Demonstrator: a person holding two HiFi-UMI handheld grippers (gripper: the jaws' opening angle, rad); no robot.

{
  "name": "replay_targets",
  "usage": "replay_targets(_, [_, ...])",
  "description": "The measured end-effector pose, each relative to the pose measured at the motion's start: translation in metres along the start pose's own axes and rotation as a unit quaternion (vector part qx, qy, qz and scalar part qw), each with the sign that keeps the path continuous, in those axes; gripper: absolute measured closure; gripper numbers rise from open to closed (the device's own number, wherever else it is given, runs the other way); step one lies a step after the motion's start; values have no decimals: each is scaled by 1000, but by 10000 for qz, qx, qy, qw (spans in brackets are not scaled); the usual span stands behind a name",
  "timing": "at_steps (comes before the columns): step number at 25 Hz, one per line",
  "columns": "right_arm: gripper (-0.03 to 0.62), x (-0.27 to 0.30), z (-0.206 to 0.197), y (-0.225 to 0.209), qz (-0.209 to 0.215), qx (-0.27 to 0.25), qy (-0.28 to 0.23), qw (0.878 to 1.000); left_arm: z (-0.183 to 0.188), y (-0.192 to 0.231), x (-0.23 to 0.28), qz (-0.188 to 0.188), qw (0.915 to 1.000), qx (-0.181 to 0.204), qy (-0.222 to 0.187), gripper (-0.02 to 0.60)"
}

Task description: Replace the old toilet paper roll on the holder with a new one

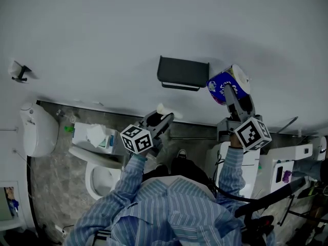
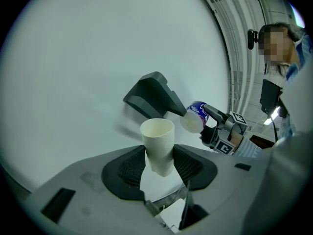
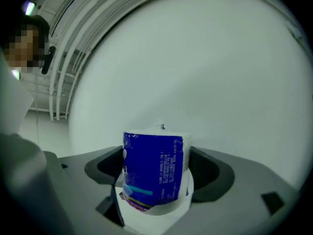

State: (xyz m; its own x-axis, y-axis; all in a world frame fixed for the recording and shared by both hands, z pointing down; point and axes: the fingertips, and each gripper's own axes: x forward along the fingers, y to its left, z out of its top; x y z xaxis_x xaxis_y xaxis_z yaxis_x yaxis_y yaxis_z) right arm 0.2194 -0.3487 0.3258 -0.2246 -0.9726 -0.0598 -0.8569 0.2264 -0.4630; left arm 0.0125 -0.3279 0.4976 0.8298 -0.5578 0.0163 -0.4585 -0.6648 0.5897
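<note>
A dark grey paper holder (image 1: 183, 73) hangs on the white wall, also seen as the holder (image 2: 154, 96) in the left gripper view. My left gripper (image 1: 165, 119) is shut on the old bare cardboard tube (image 2: 158, 145), held below and left of the holder. My right gripper (image 1: 231, 88) is shut on a new roll in blue wrapping (image 1: 229, 84), right beside the holder's right end. That wrapped roll (image 3: 154, 172) fills the space between the right jaws, facing bare wall. The right gripper (image 2: 205, 112) with the roll (image 2: 194, 116) shows past the holder.
A toilet (image 1: 100, 164) with a tissue pack on its tank (image 1: 93, 135) stands below left. A white dispenser (image 1: 38, 130) is on the left wall, a small hook (image 1: 19, 73) above it. White equipment (image 1: 279, 168) sits at the lower right.
</note>
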Motion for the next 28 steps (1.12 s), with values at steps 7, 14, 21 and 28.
replay_targets(7, [183, -10, -30, -34, -254, 934, 91, 9953, -4, 0, 4, -19, 10000, -22, 57, 400])
replay_targets(14, [183, 1, -61, -48, -250, 2052, 49, 9784, -4, 4, 5, 46, 10000, -30, 76, 400])
replay_targets(21, [183, 13, -85, -60, -203, 3172, -35, 9481, -4, 5, 5, 128, 9999, -31, 42, 400])
replay_targets(28, [183, 17, -104, -66, -201, 4096, -194, 9118, -6, 5, -5, 257, 9997, -43, -36, 400])
